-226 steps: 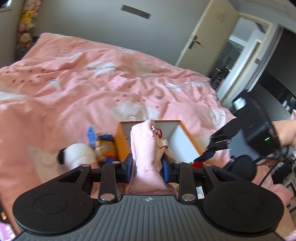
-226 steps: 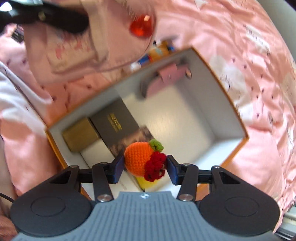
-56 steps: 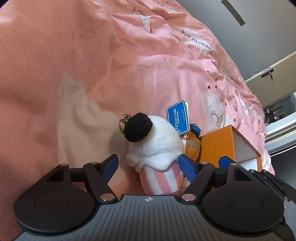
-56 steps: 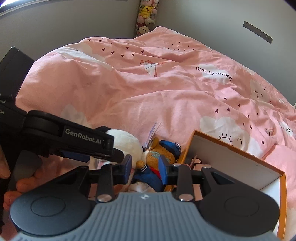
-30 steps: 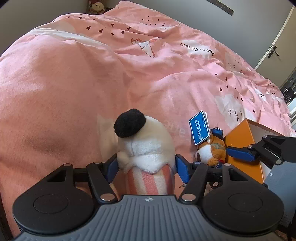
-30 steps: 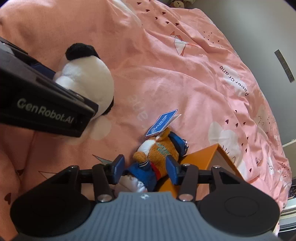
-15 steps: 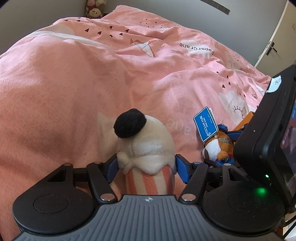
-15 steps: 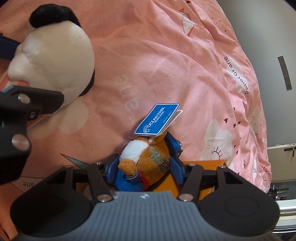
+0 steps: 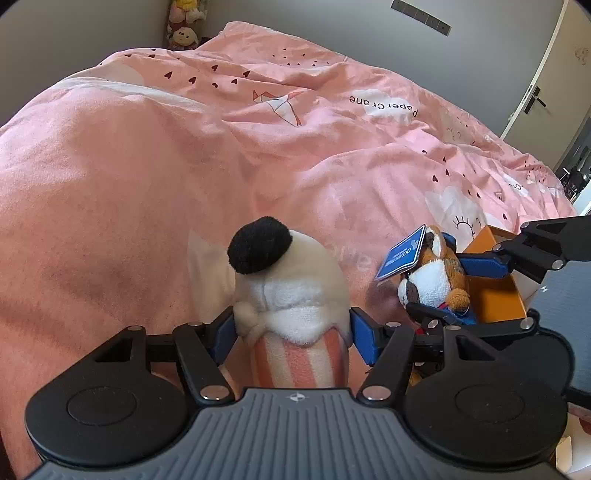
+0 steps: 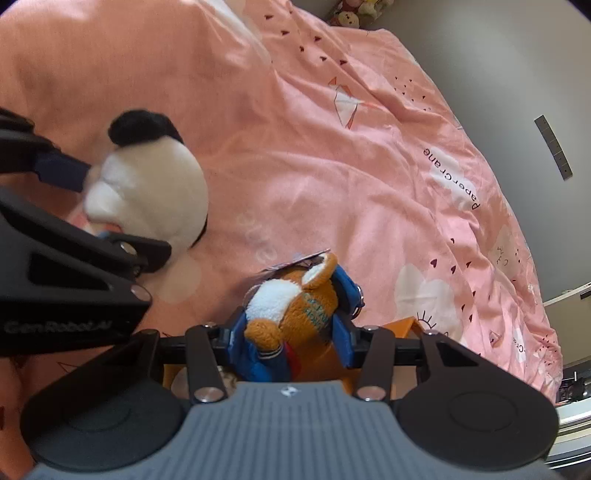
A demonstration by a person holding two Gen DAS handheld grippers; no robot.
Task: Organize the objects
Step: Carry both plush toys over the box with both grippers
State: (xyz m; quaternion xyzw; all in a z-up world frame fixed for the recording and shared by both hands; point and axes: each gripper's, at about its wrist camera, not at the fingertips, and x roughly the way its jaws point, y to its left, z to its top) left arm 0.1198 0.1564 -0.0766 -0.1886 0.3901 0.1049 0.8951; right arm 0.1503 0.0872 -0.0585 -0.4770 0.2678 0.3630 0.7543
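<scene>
In the left wrist view my left gripper (image 9: pixel 291 332) is shut on a white plush (image 9: pixel 295 280) with a black ear and a pink-striped body, held upright above the pink duvet (image 9: pixel 147 192). My right gripper (image 10: pixel 290 332) has its jaws closing, and its blue pads press both sides of an orange plush (image 10: pixel 295 306) in a blue jacket. The left wrist view shows that orange plush (image 9: pixel 436 273) upright between the right gripper's fingers (image 9: pixel 480 266), its blue tag (image 9: pixel 400 256) sticking up. Just behind it sits the orange box (image 9: pixel 495 291), whose corner (image 10: pixel 402 326) peeks out under the right gripper.
The rumpled duvet (image 10: pixel 332 147) covers the whole bed. Stuffed toys (image 9: pixel 183 22) are stacked in the far corner by the grey wall. A door (image 9: pixel 554 74) stands at the far right. The left gripper's black body (image 10: pixel 66 288) fills the left side of the right wrist view.
My right gripper has closed around the orange plush, which now stands upright with its tag raised. The right gripper's body has cleared the left view's right side. The left gripper holds the white plush still.
</scene>
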